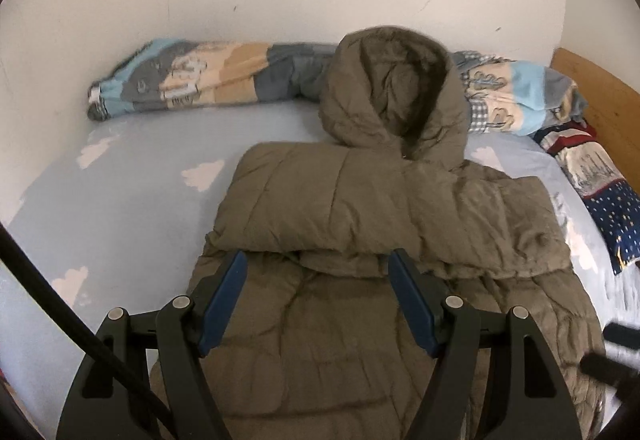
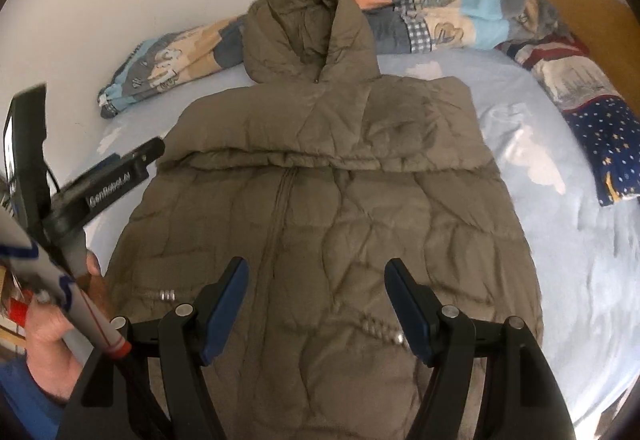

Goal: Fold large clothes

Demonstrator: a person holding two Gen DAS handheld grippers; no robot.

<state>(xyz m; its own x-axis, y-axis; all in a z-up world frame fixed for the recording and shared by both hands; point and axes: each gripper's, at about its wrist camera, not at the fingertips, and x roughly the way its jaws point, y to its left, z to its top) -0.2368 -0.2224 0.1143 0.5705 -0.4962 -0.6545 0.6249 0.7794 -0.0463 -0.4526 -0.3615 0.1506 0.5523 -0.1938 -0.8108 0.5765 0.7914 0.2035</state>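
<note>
- The large olive puffer coat [image 2: 320, 208] lies front-up on the bed [image 2: 560, 240], filling the middle of the right wrist view, hem toward 6 o'clock and hood [image 2: 308, 32] toward 12 o'clock.
- Done so far, as I judge it: both sleeves look folded across the chest, forming a padded band [image 1: 360, 200] under the hood. In the left wrist view this band runs from 9 o'clock to 3 o'clock above the tool tips.
- The sides look fairly straight, and no sleeve trails out over the sheet.
- Still to do, by my reading: the long body is unfolded, so the hem has yet to be brought toward the shoulders. The hood stands puffed up against the rolled patterned duvet [image 1: 208, 76] at 12 o'clock and is not tucked in.
- The left tool [image 1: 316, 260] has its jaws spread wide above the lower chest, with nothing between them.
- The right tool [image 2: 316, 268] is likewise spread and empty, hanging over the coat's lower half near the metal pocket snaps [image 2: 168, 295].
- The left tool also shows at 9 o'clock in the right wrist view, beside the coat's edge, with the person's hand [image 2: 52, 328] on its grip.
- A starred pillow [image 2: 600, 144] lies at 3 o'clock, well apart from the coat.
</note>
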